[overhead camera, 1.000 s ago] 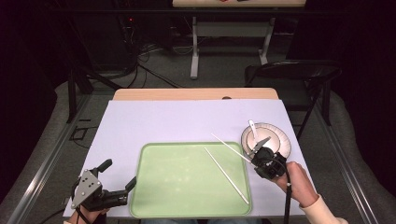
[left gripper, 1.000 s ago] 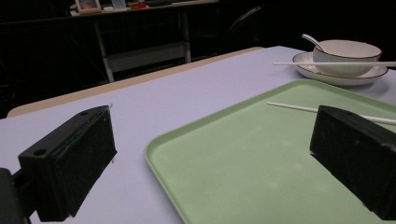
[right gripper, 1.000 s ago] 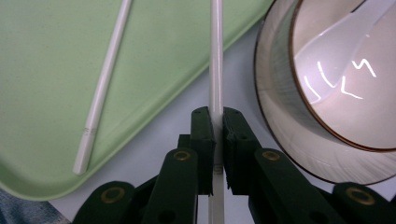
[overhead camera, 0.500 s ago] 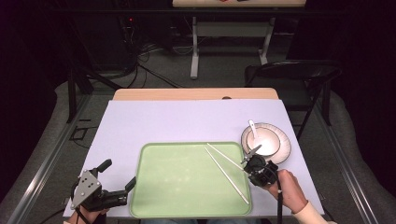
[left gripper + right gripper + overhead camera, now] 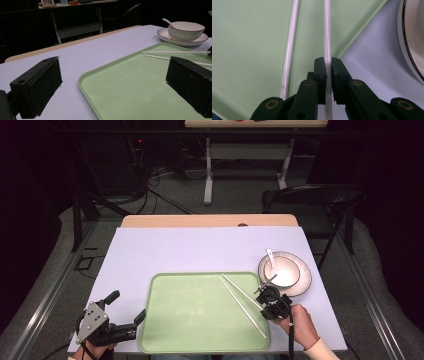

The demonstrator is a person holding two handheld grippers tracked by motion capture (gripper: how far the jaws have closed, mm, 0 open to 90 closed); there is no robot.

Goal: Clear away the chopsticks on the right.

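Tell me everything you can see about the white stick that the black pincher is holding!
The thin white chopstick is long, straight, round and glossy, like plastic, with a tiny mark near its held end. The right gripper is shut on that end, a black pad on each side. It reaches out over the corner of the flat light green tray. A second white chopstick lies beside it, apart, on the tray.

Two white chopsticks (image 5: pixel 242 304) are seen on a pale green tray (image 5: pixel 190 320). The tabletop (image 5: pixel 200 250) is covered in light lavender. A white bowl (image 5: pixel 282 271) and plate (image 5: pixel 303 281) are rimmed with dark lines. Both tools are black.
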